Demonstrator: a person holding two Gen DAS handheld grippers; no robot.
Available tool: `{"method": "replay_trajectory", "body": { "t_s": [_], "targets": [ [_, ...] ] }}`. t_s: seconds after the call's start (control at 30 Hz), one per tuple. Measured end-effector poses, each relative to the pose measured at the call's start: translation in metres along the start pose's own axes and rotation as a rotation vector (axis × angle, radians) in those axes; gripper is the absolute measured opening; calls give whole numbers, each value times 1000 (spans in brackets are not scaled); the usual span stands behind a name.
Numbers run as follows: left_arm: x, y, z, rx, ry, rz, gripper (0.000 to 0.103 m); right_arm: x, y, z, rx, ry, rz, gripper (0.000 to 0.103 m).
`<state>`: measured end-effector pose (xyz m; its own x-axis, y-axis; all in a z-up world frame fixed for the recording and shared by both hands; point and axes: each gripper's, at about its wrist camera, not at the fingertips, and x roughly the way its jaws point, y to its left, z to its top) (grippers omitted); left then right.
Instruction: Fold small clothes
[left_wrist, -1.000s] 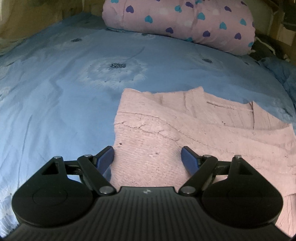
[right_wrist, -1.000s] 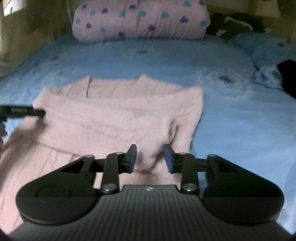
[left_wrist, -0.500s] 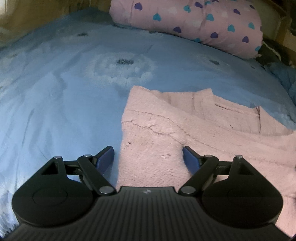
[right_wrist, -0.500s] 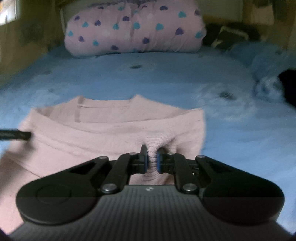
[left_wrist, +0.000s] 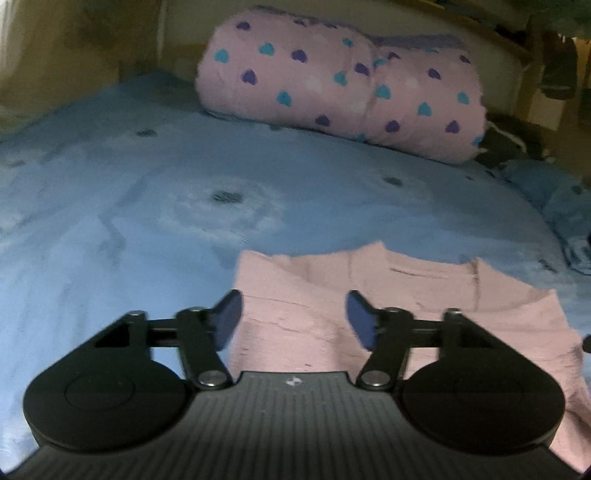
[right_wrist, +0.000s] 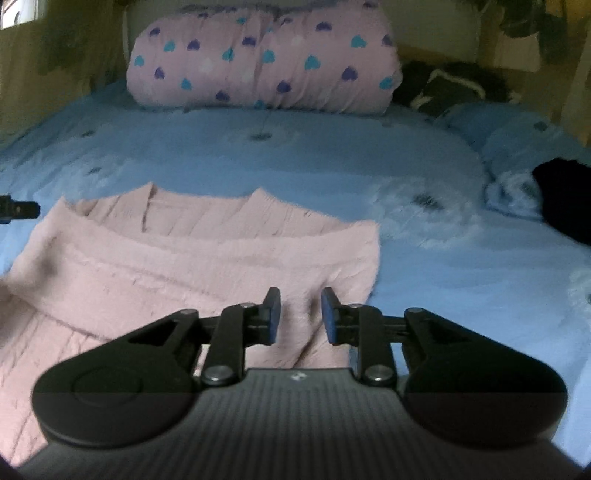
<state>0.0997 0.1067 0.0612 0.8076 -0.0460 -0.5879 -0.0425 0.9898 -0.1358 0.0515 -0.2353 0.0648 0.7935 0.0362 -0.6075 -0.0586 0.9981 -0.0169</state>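
A small pink knit sweater (left_wrist: 369, 295) lies partly folded on the blue bedsheet (left_wrist: 147, 221); it also shows in the right wrist view (right_wrist: 207, 258). My left gripper (left_wrist: 293, 317) is wide open over the sweater's left edge, holding nothing. My right gripper (right_wrist: 298, 315) is open with a narrower gap, over the sweater's right front corner, with the knit lying between the fingers but not pinched. The tip of the left gripper (right_wrist: 18, 209) shows at the left edge of the right wrist view.
A rolled pink blanket with heart prints (left_wrist: 340, 88) lies across the head of the bed, also in the right wrist view (right_wrist: 262, 62). Dark clothing (right_wrist: 561, 195) and a blue pillow (right_wrist: 517, 136) sit at the right side.
My right gripper, pinched on the sweater's corner half a second ago, has opened and let the knit go. Both grippers have tilted up, showing more of the bed's head.
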Motion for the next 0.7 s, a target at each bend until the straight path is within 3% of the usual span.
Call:
{"method": "replay_trajectory", "body": {
  "t_s": [0.1, 0.2, 0.27, 0.5, 0.7],
  "targets": [
    [16, -6, -4, 5, 44, -44, 52, -1, -3, 4, 22, -28, 26, 29],
    [33, -12, -10, 63, 73, 3, 52, 8, 2, 1, 1, -21, 91, 29],
    [46, -11, -14, 98, 94, 66, 53, 19, 7, -4, -23, -5, 92, 28],
    [55, -11, -17, 133, 77, 90, 57, 40, 14, -20, -115, 2, 37, 28],
    [41, -17, -20, 171, 60, 110, 63, 38, 8, -22, -64, -10, 49, 29]
  ]
}}
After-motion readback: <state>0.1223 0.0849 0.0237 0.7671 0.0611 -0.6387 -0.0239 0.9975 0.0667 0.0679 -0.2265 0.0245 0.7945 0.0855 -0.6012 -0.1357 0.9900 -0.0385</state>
